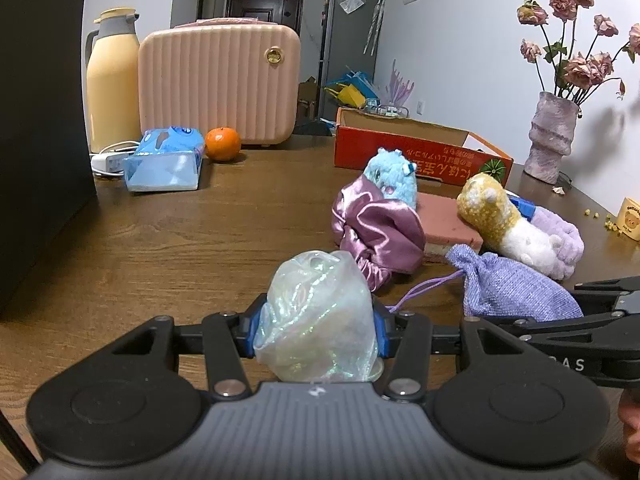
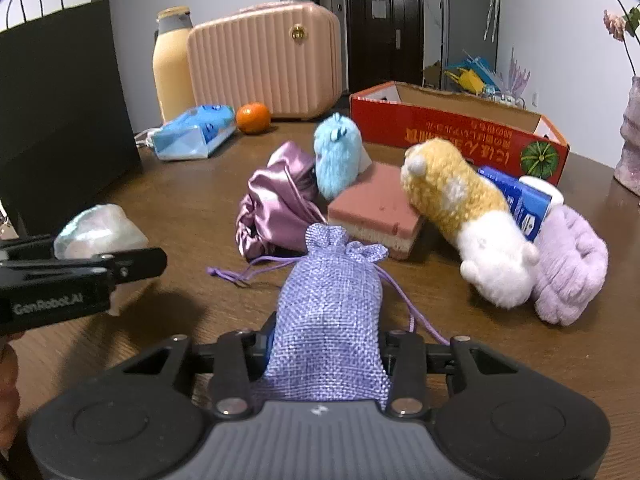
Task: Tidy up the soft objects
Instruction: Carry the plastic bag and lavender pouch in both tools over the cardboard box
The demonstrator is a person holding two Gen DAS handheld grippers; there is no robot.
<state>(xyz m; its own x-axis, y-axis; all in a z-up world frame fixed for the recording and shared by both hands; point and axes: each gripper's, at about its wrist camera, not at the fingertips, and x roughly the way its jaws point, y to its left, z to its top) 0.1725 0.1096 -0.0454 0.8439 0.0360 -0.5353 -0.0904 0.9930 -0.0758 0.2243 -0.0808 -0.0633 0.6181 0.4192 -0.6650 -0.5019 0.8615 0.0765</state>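
My left gripper [image 1: 318, 330] is shut on an iridescent clear pouch [image 1: 318, 316] just above the brown table [image 1: 180, 248]; the pouch also shows in the right wrist view [image 2: 100, 232]. My right gripper [image 2: 326, 350] is shut on a lavender drawstring pouch [image 2: 332, 308], also seen in the left wrist view [image 1: 516, 288]. Ahead lie a shiny mauve satin bag [image 2: 276, 208], a blue plush [image 2: 336, 156], a yellow-and-white plush [image 2: 464, 216], a lilac fluffy toy [image 2: 568, 268] and a pink sponge block [image 2: 376, 208].
An open red cardboard box [image 2: 460, 132] stands behind the toys. A pink ribbed case [image 2: 264, 60], a yellow thermos [image 2: 172, 64], a blue tissue pack [image 2: 196, 132] and an orange [image 2: 253, 118] stand at the back left. A black bag [image 2: 60, 112] is at left, a vase [image 1: 550, 136] at right.
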